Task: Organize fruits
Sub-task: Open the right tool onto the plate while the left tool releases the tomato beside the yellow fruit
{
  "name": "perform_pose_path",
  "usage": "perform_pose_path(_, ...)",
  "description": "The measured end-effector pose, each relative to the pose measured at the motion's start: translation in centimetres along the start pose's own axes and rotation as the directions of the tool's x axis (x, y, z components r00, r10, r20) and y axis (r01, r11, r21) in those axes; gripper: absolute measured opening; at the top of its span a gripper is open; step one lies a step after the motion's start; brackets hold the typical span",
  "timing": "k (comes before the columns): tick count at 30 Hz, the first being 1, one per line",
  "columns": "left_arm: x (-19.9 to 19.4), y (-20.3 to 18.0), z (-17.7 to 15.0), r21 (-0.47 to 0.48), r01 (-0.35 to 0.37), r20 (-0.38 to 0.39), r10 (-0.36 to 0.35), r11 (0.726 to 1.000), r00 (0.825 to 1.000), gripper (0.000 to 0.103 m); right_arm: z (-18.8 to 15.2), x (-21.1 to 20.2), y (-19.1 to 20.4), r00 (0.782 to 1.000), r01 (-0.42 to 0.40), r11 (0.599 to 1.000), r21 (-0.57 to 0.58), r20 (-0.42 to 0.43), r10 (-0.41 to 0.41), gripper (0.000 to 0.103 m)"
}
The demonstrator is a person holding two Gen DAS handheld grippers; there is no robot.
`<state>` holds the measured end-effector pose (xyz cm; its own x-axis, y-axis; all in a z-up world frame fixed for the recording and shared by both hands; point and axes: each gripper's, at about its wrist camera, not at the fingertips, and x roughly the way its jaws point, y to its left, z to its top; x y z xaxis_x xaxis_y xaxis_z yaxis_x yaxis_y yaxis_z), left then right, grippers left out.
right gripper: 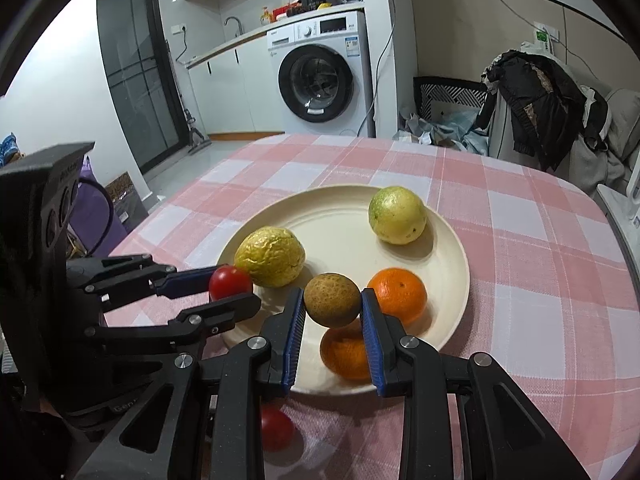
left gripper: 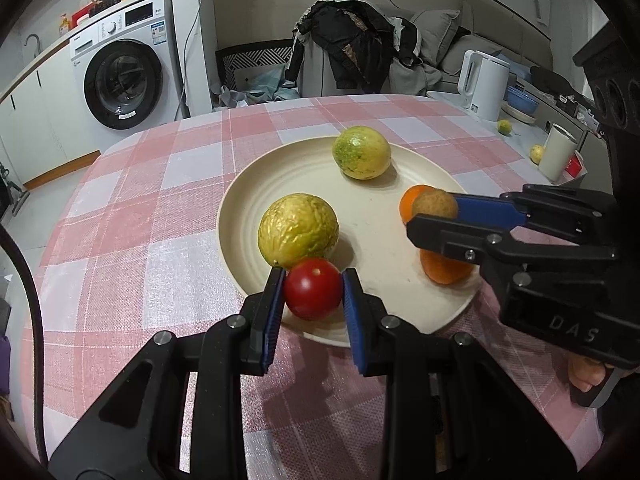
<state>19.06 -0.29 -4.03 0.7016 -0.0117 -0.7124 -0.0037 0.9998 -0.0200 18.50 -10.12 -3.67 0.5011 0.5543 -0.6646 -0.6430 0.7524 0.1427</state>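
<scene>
A cream plate (left gripper: 368,240) (right gripper: 340,232) sits on the pink checked tablecloth. My left gripper (left gripper: 313,285) (right gripper: 236,286) is shut on a red tomato (left gripper: 313,288) (right gripper: 228,281) above the plate's near rim, beside a wrinkled yellow fruit (left gripper: 298,230) (right gripper: 270,256). My right gripper (right gripper: 333,300) (left gripper: 434,210) is shut on a small brown fruit (right gripper: 332,300) (left gripper: 434,205) above the plate. A green-yellow fruit (left gripper: 362,153) (right gripper: 397,215) lies at the plate's far side. Two oranges (right gripper: 398,294) (right gripper: 345,354) (left gripper: 414,200) (left gripper: 444,266) lie near the right gripper.
A second red tomato (right gripper: 276,428) lies on the cloth under the right gripper. A white kettle (left gripper: 484,84), a white cup (left gripper: 558,152) and two small yellow fruits (left gripper: 505,126) (left gripper: 537,153) stand at the table's right. A washing machine (right gripper: 320,76) is beyond.
</scene>
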Motion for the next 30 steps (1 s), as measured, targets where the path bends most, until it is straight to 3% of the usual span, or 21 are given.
perform_pose_path(16,-2.1,-0.6,-0.5,0.016,0.010,0.036,-0.010,1.000,0.999,0.026,0.1,1.1,-0.3,1.000,0.022,1.000,0.014,-0.021,-0.021,0.030)
perform_pose_path(18,-2.9,-0.6,-0.8,0.012,0.004,0.042,-0.005,1.000,0.999,0.028,0.1,0.8,-0.4,1.000,0.027,0.999,0.021,-0.010,-0.027,0.038)
perform_pose_path(20,-3.8,-0.5,-1.1,0.008,0.004,0.059,-0.004,1.000,0.998,0.038,0.0,0.2,-0.5,0.998,0.053,0.998,0.024,0.018,-0.053,0.043)
perform_pose_path(22,-4.8,-0.3,-1.3,0.000,-0.005,0.085,0.005,1.000,0.996,0.057,-0.1,-0.5,-0.7,0.997,0.069,0.997,0.028,0.038,-0.070,0.046)
perform_pose_path(25,-6.9,-0.2,-1.9,-0.013,-0.015,0.134,0.016,1.000,0.991,0.071,-0.3,-1.6,-1.1,0.996,0.070,0.997,0.038,0.049,-0.072,0.053)
perform_pose_path(28,-8.6,0.1,-2.6,-0.033,-0.015,0.166,0.020,0.999,0.986,0.082,-0.9,-2.9,-1.5,0.995,0.076,0.996,0.048,0.065,-0.079,0.074)
perform_pose_path(30,-9.9,0.3,-3.0,-0.045,-0.011,0.186,0.019,0.999,0.982,0.083,-1.2,-3.5,-1.6,0.994,0.078,0.995,0.059,0.072,-0.082,0.090)
